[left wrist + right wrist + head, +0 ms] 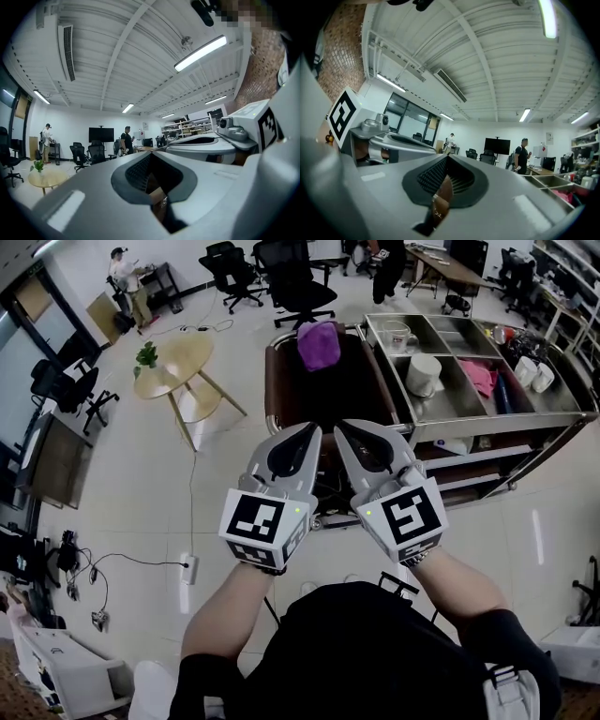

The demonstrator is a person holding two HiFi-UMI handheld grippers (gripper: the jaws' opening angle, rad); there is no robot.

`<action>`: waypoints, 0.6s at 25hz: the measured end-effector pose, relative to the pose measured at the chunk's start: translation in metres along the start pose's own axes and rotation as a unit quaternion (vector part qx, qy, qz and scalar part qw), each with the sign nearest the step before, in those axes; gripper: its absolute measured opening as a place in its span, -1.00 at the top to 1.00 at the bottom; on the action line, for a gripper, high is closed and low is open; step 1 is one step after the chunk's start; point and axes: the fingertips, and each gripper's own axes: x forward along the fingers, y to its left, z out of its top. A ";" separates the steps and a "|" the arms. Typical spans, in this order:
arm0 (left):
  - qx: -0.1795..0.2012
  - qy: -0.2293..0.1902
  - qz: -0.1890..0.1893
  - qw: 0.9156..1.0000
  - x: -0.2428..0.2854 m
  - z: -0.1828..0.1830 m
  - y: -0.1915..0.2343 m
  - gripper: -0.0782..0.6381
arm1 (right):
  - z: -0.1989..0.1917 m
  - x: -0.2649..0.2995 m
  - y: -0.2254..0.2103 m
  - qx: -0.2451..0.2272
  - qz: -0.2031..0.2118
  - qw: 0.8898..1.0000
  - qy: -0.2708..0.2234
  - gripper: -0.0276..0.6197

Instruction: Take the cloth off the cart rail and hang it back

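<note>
I held the left gripper [312, 430] and the right gripper [341, 427] side by side close to my body, their tips almost meeting above the near end of the cart [274, 390]. Both pairs of fingers were pressed fully together with nothing between them. The purple cloth [319, 345] lay draped over the cart's far rail, well apart from both grippers, beside a steel trolley [506, 418]

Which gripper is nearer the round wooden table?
Left. The left gripper hangs to the right of the table; the right gripper is farther right still, beside the left one.
</note>
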 end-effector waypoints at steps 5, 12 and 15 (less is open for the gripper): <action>-0.009 -0.006 -0.009 1.000 -0.006 -0.005 0.002 0.79 | -0.005 0.003 0.007 0.002 -0.010 1.000 0.005 0.91; -0.016 -0.011 -0.018 1.000 -0.008 -0.008 0.004 0.79 | -0.011 0.006 0.010 0.001 -0.018 1.000 0.015 0.91; -0.018 -0.011 -0.019 1.000 -0.011 -0.008 0.009 0.79 | -0.010 0.010 0.013 0.000 -0.019 1.000 0.017 0.91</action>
